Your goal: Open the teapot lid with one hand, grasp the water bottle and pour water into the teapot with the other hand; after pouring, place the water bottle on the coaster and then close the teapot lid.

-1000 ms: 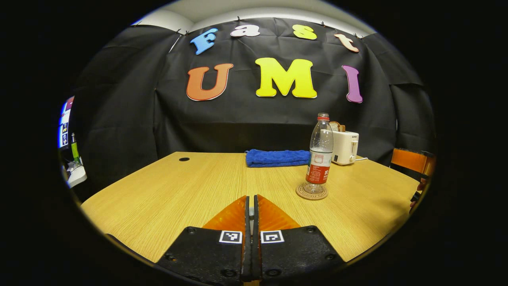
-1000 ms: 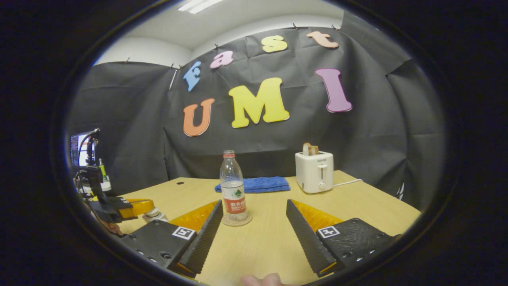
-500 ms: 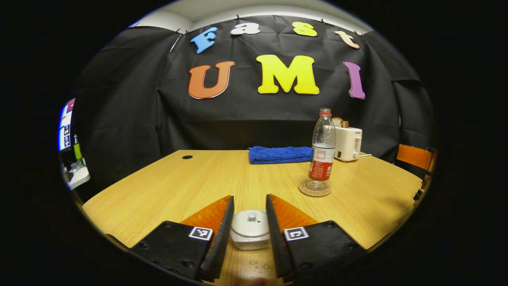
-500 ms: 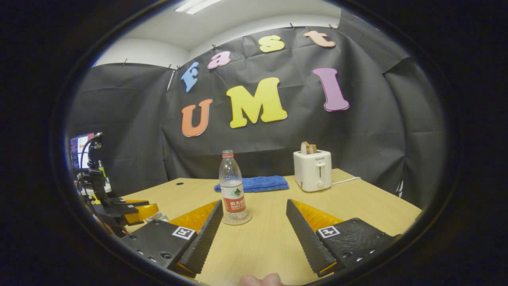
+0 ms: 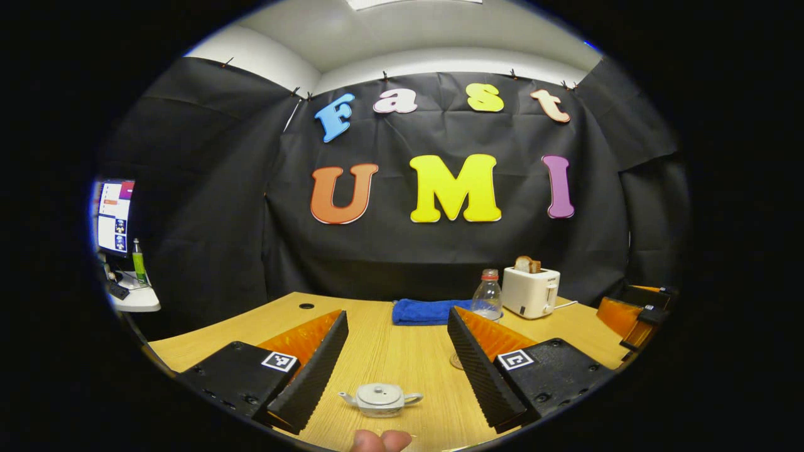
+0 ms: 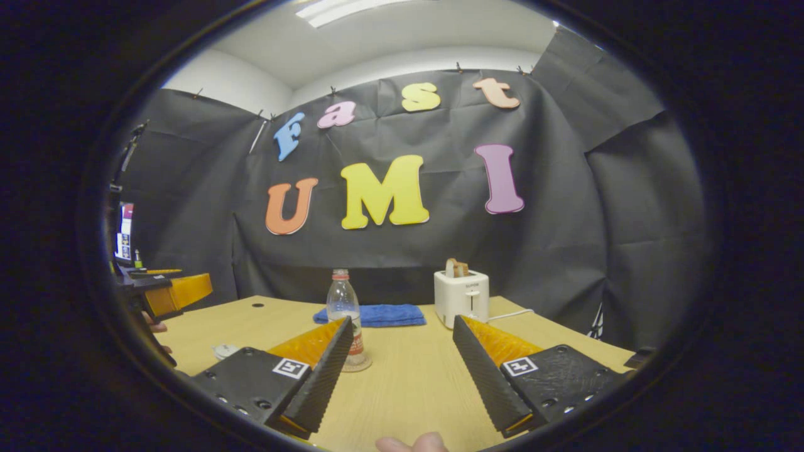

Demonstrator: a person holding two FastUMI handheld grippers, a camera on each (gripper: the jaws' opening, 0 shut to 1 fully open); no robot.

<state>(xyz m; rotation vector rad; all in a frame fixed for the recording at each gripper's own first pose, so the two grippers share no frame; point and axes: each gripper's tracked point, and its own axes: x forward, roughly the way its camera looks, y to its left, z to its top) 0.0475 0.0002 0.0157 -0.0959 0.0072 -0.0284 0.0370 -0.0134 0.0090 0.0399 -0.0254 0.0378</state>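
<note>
A small white teapot (image 5: 380, 399) with its lid on stands on the wooden table (image 5: 402, 351), low between the fingers of my left gripper (image 5: 397, 312), which is open and raised clear of it. The clear water bottle (image 6: 343, 302) with a red cap stands upright on the round coaster (image 6: 362, 365), beyond the left finger of my open right gripper (image 6: 402, 320). In the left gripper view the bottle (image 5: 487, 300) is half hidden behind the right finger. The right gripper view catches the teapot (image 6: 224, 350) at the left, below my left gripper (image 6: 173, 294).
A white toaster (image 6: 461, 298) with a slice of bread and a folded blue towel (image 6: 370, 314) sit at the table's far edge. A monitor and a small shelf (image 5: 129, 295) stand off to the left. My right gripper (image 5: 631, 314) shows at the far right.
My left gripper went from shut to open around the teapot, then lifted up and back; the teapot stays on the table with its lid on. The right gripper rose slightly, still open.
</note>
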